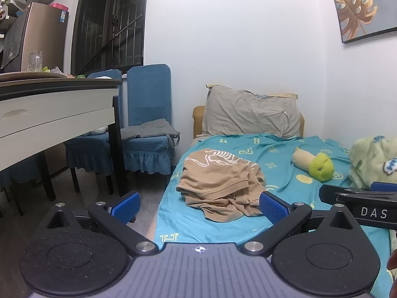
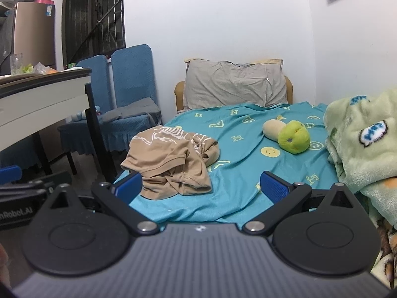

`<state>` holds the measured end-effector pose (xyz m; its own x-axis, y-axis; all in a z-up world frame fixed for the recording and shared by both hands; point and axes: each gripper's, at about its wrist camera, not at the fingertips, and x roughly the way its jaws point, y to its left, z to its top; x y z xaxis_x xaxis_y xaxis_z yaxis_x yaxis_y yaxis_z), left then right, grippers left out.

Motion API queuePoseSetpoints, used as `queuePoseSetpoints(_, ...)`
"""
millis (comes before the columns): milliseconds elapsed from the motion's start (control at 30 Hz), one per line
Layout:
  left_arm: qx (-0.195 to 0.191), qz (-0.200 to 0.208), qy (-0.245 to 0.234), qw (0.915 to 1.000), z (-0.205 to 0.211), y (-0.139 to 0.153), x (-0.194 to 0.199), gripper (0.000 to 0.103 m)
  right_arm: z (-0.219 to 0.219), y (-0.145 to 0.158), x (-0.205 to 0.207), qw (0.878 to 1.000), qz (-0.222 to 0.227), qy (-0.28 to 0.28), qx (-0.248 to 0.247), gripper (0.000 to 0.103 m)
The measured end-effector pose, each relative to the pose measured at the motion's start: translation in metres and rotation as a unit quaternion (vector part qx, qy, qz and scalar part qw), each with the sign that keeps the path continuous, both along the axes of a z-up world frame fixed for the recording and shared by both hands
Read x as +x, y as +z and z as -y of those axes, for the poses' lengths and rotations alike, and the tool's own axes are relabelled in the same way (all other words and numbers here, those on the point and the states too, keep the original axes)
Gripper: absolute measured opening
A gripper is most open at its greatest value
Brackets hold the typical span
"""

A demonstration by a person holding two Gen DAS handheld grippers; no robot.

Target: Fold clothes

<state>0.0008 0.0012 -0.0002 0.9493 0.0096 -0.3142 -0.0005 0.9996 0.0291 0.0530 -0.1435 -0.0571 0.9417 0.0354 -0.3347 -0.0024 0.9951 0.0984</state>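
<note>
Both my tongs, left (image 1: 199, 204) and right (image 2: 201, 186), spread wide and empty, hovering short of crumpled tan shirt (image 1: 218, 183) on teal bed (image 1: 280, 173).

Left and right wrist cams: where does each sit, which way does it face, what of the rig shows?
Left wrist: sits on the left gripper, faces up the bed toward the pillow; open blue pads and the right gripper's side show.
Right wrist: sits on the right gripper, same heading; its open pads and the left gripper's edge show.
Shared: crumpled tan shirt, green plush toy, blue chairs.
</note>
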Motion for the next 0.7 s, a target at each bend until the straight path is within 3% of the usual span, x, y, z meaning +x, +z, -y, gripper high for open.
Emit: queuePoseSetpoints(700, -0.007, -0.004, -0.002, 1.0000, -0.0032, -0.0062, 0.0007, 0.103, 0.0012, -0.0013, 0.0024, 1.000, -0.011, -0.004, 0.003, 0.103)
